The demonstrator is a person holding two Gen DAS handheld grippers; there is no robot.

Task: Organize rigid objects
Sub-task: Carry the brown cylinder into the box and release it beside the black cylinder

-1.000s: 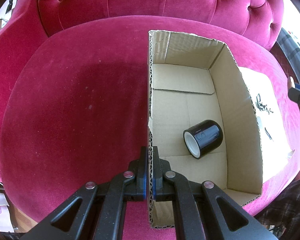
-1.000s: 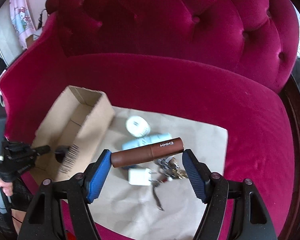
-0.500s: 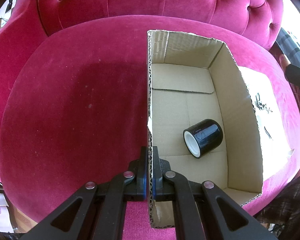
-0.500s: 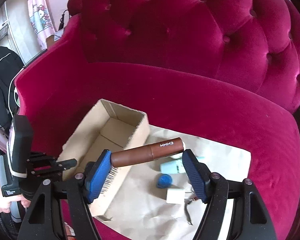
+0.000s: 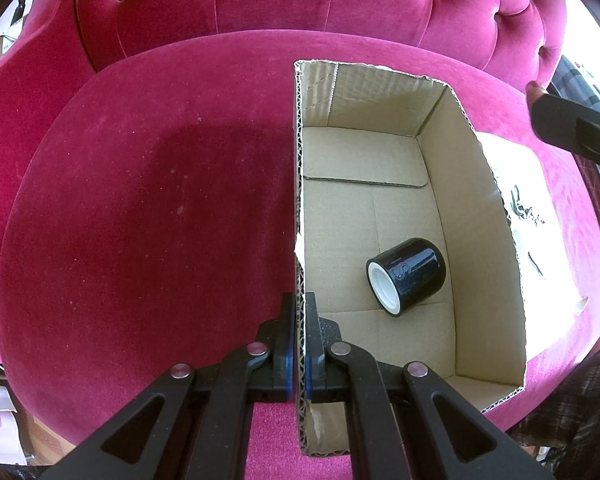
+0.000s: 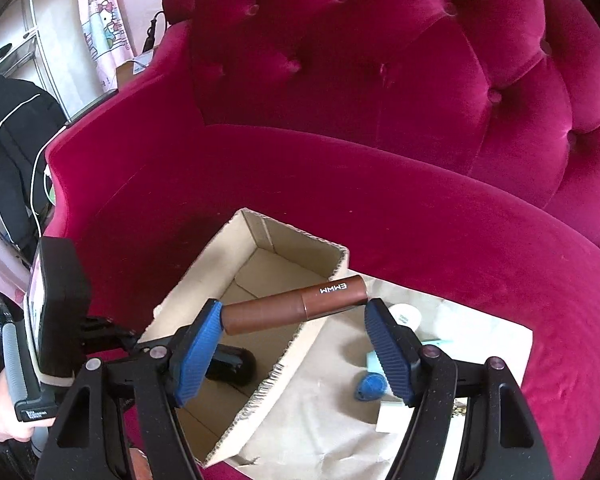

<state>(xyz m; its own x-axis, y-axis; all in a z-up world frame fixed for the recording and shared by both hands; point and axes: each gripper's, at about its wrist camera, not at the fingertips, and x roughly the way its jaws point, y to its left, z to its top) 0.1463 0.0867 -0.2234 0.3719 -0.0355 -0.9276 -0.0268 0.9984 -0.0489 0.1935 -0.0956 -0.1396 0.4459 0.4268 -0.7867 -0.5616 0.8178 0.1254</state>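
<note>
A deep crimson velvet sofa (image 6: 380, 184) with a button-tufted back filled both views. On its seat cushion stood an open cardboard box (image 5: 480, 216), and beside it lay a sheet of brown paper (image 6: 332, 420) spread flat on the velvet. Beyond the sofa's arm, a pink curtain (image 6: 100, 28) with a cartoon print hung at a pale wall, and a black jacket (image 6: 12, 136) hung near it.

Inside the box, a black cylindrical jar (image 5: 406, 276) lay on its side on the cardboard floor, its white end facing me. On the paper sat a small blue object (image 6: 370, 386), a white block (image 6: 392, 420), and a round white item (image 6: 406, 316), partly hidden behind my finger.

My left gripper (image 5: 299, 344) pointed steeply down, its jaws pressed together on the box's near side wall, pinching the corrugated edge. In the right wrist view, a person's hand (image 6: 0, 416) gripped its handle.

My right gripper (image 6: 294, 340) angled downward above the box's open top. Its blue pads (image 6: 196, 344) clamped a brown tube (image 6: 296, 306) lengthwise, one end against each pad, held in the air over the box's rim and tilted up to the right.
</note>
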